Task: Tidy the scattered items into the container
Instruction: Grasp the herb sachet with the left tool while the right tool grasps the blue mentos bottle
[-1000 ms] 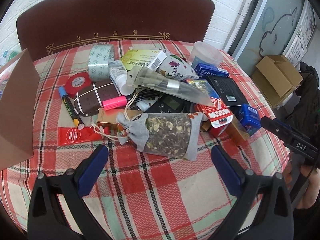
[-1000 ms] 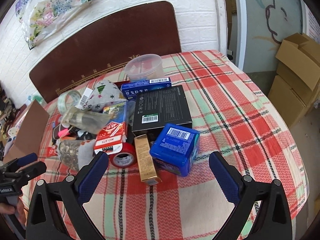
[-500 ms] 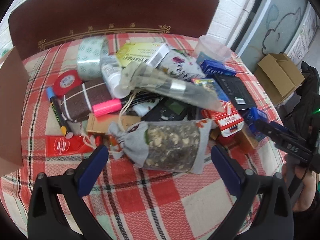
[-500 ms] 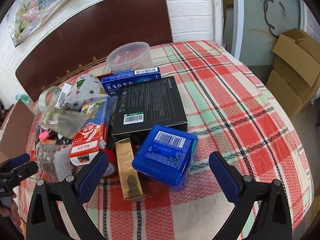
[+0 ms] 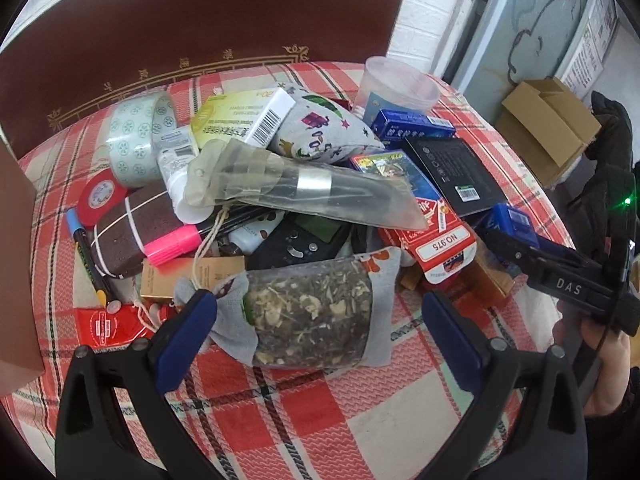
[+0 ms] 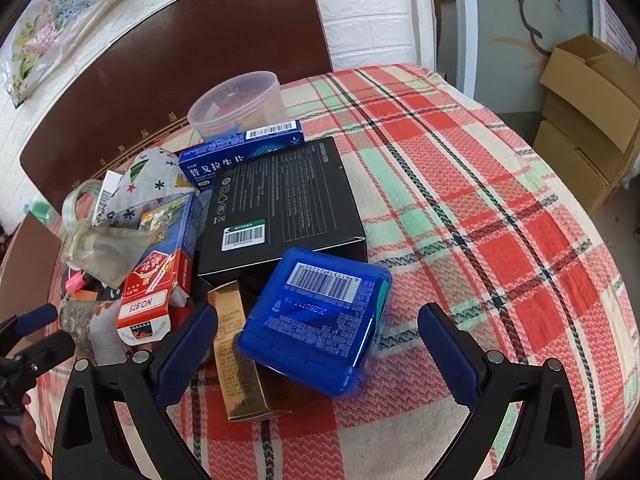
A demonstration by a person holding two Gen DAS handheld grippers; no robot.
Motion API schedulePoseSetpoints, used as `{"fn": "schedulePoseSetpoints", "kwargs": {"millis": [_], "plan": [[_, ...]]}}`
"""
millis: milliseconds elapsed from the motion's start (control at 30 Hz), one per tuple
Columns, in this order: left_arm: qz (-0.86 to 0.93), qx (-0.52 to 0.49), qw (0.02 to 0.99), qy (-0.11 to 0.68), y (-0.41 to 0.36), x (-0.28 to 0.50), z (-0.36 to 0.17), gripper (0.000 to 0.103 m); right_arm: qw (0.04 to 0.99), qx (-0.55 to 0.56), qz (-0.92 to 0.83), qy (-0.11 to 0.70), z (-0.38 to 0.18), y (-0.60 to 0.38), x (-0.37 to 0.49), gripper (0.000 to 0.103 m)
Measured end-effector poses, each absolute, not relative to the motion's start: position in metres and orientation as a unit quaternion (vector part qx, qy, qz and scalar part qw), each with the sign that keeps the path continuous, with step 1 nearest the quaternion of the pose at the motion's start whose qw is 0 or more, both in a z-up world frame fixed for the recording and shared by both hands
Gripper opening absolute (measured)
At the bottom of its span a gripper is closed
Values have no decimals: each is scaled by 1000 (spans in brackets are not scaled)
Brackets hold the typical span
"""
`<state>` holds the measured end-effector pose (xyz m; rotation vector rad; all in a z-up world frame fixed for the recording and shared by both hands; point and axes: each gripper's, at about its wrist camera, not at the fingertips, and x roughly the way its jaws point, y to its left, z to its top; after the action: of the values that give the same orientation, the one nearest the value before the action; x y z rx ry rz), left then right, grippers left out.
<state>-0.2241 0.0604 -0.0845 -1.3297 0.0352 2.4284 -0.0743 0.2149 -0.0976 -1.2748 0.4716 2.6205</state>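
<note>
A pile of scattered items lies on a plaid-covered table [image 5: 304, 412]. My left gripper [image 5: 318, 324] is open, its jaws on either side of a grey sachet of dried herbs [image 5: 308, 316]. My right gripper [image 6: 316, 336] is open, its jaws on either side of a blue plastic box [image 6: 320, 324] that leans on a gold carton [image 6: 236, 364]. A brown cardboard container [image 5: 16, 264] stands at the left edge of the left wrist view. The right gripper also shows in the left wrist view [image 5: 560, 276].
The pile holds a black box [image 6: 280, 208], a red card box [image 5: 436, 240], a mesh pouch [image 5: 296, 188], tape rolls [image 5: 136, 140], a pink marker [image 5: 172, 246] and a clear tub [image 6: 236, 104]. A dark chair back [image 5: 180, 28] stands behind. Cardboard boxes [image 6: 592, 112] sit on the floor, right.
Both grippers have moved forward and down. The herb sachet now lies between the left jaws and the blue box between the right jaws. Nothing has been taken hold of.
</note>
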Motion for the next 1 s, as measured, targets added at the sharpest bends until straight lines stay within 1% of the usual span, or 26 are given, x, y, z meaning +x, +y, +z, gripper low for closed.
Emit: {"fn": "schedulePoseSetpoints", "kwargs": {"millis": [333,533,700,833,867,933,1000], "plan": [[847,-507,161,24,59,-240,-106,102,90,-435,878,177,-110,219,-75,101],[858,-497,123,49,73,-237,-109,103,88,-431,881,170,-110,215,-85,101],[859,-502,86,51,78,-237,-113,103,90,-426,883,174,-112,216,-88,100],[862,-502,58,34,76,-226,-112,103,100,-411,888,180,-109,219,-81,89],[865,-498,54,25,74,-223,-113,103,104,-408,889,181,-109,221,-80,85],[870,-491,45,0,69,-218,-116,103,106,-410,887,182,-110,225,-79,82],[874,-485,37,-7,69,-216,-119,103,109,-420,883,180,-113,226,-80,74]]}}
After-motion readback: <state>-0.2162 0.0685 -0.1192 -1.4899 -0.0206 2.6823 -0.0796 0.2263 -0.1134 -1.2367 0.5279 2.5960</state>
